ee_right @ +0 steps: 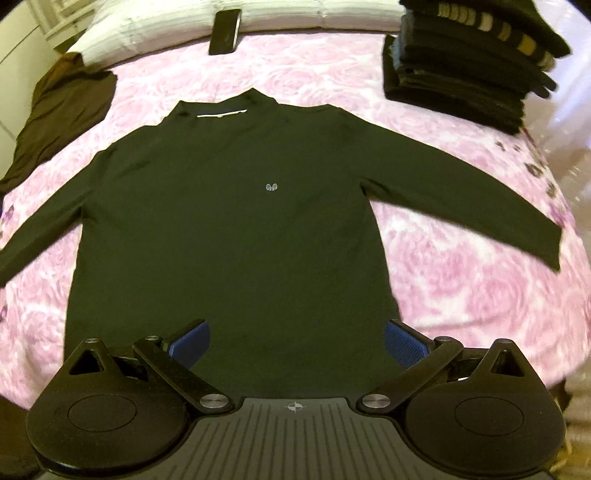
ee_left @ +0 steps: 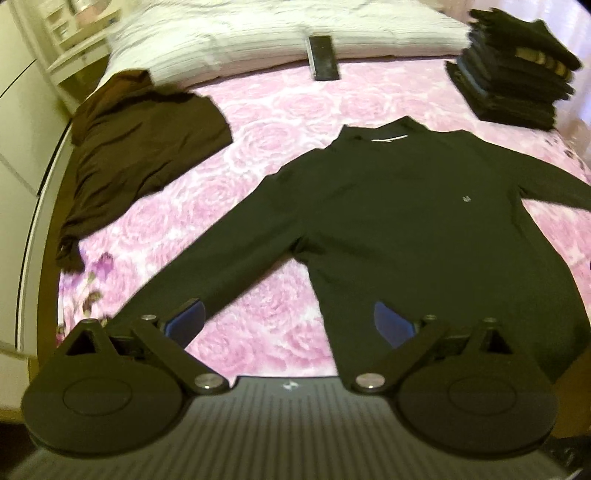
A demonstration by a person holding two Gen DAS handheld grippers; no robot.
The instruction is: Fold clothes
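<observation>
Hovering stage: judged the opening of a fold, with the dark long-sleeved top point(ee_right: 229, 221) already spread flat, front up, and no edge yet lifted.
Garment place: lay on the pink rose-patterned bed cover point(ee_right: 461, 266), collar toward the white pillow point(ee_right: 295, 14), hem toward both cameras, sleeves angled out to either side.
Left gripper point(ee_left: 288, 321): jaws stood wide apart, holding nothing; hung above the gap between the near sleeve point(ee_left: 207, 280) and the body, one blue pad over the cuff end, the other over the hem's left corner.
Right gripper point(ee_right: 297, 341): jaws likewise spread and holding nothing; sat over the hem, the body cloth filling the space between the pads, the outer pad just at the right side seam.
Contact: could not tell whether either gripper touched the cloth; looked clear of it.
Next move, as judged: called for dropping onto a sleeve or a hem corner, pinching a single layer, then carrying it across the chest without dragging the rest.
Risk, as judged: thin stretchy fabric likely to bunch if pinched too deep.
Nearby: stack of folded dark clothes point(ee_right: 469, 62) at the far right; crumpled brown garment point(ee_left: 140, 147) at the far left; black phone point(ee_right: 225, 31) on the pillow's edge, well apart from the top.
</observation>
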